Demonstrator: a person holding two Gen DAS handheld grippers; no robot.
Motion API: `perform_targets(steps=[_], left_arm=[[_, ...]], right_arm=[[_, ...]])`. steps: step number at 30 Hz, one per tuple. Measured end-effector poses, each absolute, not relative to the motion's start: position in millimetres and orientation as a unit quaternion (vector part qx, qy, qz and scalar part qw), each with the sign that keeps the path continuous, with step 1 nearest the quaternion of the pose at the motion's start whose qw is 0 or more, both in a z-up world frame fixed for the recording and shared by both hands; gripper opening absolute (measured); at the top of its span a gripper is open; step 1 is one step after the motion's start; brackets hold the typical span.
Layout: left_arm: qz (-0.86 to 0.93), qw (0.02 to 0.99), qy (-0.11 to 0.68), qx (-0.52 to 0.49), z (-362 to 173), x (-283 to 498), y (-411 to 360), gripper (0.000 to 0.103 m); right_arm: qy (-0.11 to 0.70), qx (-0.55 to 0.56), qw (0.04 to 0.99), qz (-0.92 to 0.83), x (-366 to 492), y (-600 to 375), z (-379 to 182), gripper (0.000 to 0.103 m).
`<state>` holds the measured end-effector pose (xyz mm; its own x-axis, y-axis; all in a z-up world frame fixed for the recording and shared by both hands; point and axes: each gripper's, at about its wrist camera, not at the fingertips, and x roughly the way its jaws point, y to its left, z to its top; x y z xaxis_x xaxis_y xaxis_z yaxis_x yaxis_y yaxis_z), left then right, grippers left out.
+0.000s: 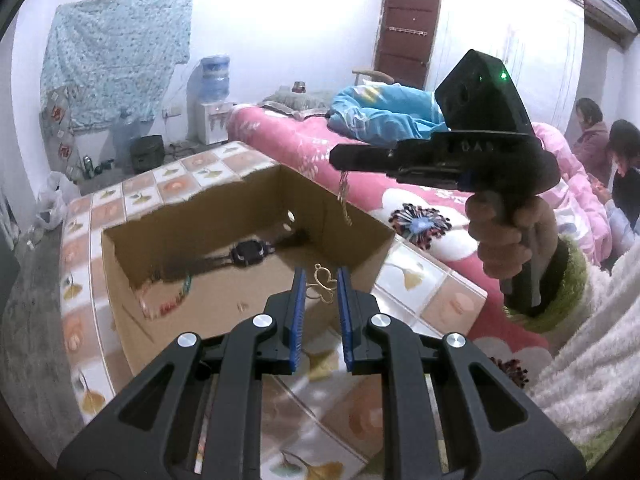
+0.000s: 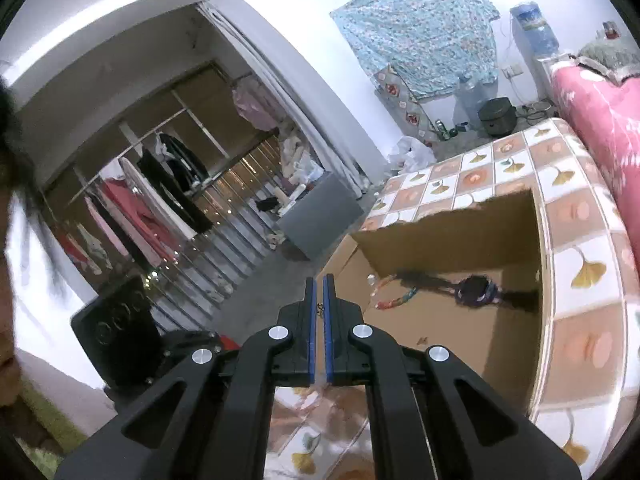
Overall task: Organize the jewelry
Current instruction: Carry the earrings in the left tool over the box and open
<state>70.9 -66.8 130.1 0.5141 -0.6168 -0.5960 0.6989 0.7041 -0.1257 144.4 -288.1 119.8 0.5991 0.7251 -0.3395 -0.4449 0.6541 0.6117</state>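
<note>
In the left wrist view my left gripper (image 1: 321, 277) is shut on a gold butterfly-shaped pendant (image 1: 320, 286), held above the near wall of an open cardboard box (image 1: 360, 220). A black watch (image 1: 248, 252) and a colourful bracelet (image 1: 172, 304) lie inside the box. A hand holds my right gripper (image 1: 335, 158) higher up over the box's right wall. It is shut on a thin gold chain (image 1: 345, 200) that dangles below it. In the right wrist view the right gripper (image 2: 319, 280) has its pads almost together, with a bit of chain (image 2: 320, 311) between them. The box (image 2: 440, 220), watch (image 2: 476, 290) and bracelet (image 2: 394, 300) lie ahead to the right.
The box stands on a table with a leaf-patterned tile cover (image 1: 424, 280). A bed with a pink floral cover (image 1: 304, 140) and a blue quilt (image 1: 384, 108) runs behind it. Two people (image 1: 608, 148) sit at the far right. A water dispenser (image 1: 214, 92) stands by the wall.
</note>
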Motion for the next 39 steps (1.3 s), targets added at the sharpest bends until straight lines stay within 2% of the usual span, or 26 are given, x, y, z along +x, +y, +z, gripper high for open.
perform_targets(steps=[11,18,39], left_arm=[[-0.332,0.831,0.442,0.069,86.2,187.9,-88.6,0.015],[-0.288,0.816,0.496,0.071,62.9,224.7,-91.0,0.015],[-0.259,0.828,0.495,0.046,62.5,239.1,-77.2,0.018]], right_arm=[[0.387,0.179,0.857,0.289,212.2,-282.1,92.4,0.003],[0.436,0.154,0.846,0.267,231.9,-277.9,67.1,0.004],[0.407,0.173,0.863,0.245,231.3,-304.3,77.1,0.004]])
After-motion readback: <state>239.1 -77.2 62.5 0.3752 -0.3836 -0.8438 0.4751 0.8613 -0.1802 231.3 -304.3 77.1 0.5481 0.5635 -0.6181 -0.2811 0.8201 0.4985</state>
